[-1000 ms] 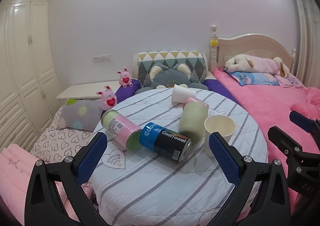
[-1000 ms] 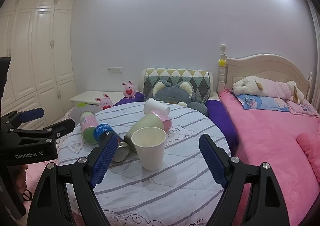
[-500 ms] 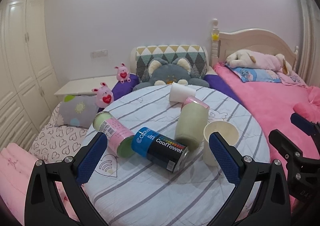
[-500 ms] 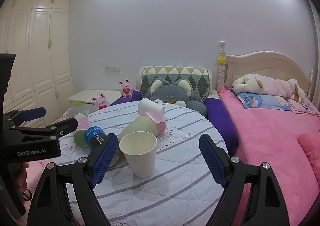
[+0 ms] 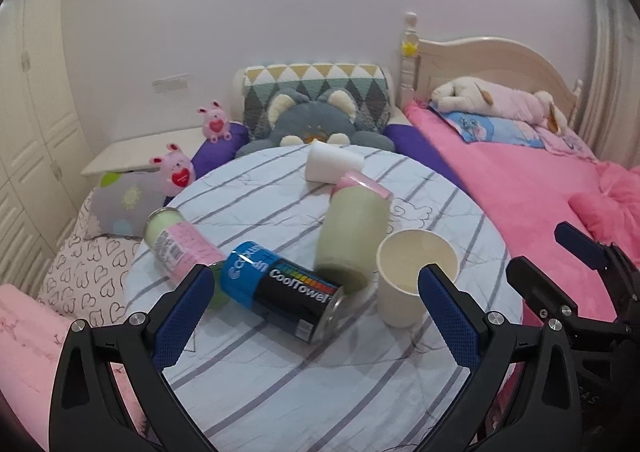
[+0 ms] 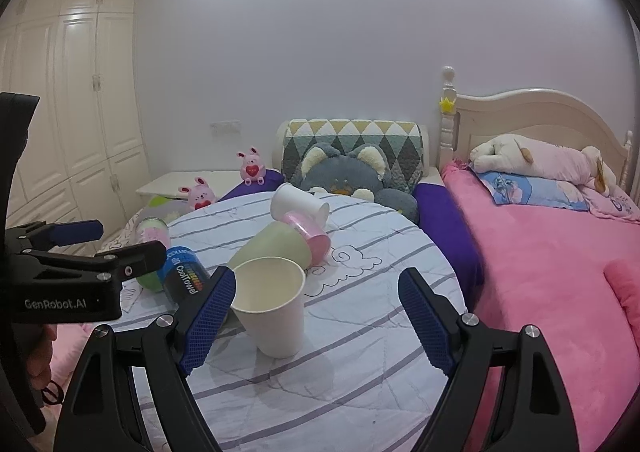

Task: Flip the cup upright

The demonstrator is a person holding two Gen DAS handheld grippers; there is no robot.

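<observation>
On the round table (image 5: 360,392) with its striped cloth, a cream paper cup (image 6: 270,308) stands upright, mouth up, near the front edge. Just behind it lies a pale green cup (image 5: 352,240) on its side, nested with a pink cup (image 6: 308,234), and farther back a white cup (image 5: 332,167) also lies on its side. Left of the upright cup, a blue and black CoolTowel can (image 5: 284,290) lies tipped over, touching a pink-labelled green jar (image 5: 180,248) that also lies flat.

The left gripper (image 5: 312,316) is spread wide, empty, with the can between its blue pads and the paper cup just inside the right pad. The right gripper (image 6: 316,320) is likewise released and holds nothing; its left pad sits just beside the paper cup's rim.

Only the right wrist view shows the wardrobe doors (image 6: 80,111) fully, and the left gripper's body marked GenRobot.AI. Both views show the pink bed (image 6: 560,252), a grey cat cushion (image 5: 312,123) and two pink bunny toys (image 5: 176,171) beyond the table.
</observation>
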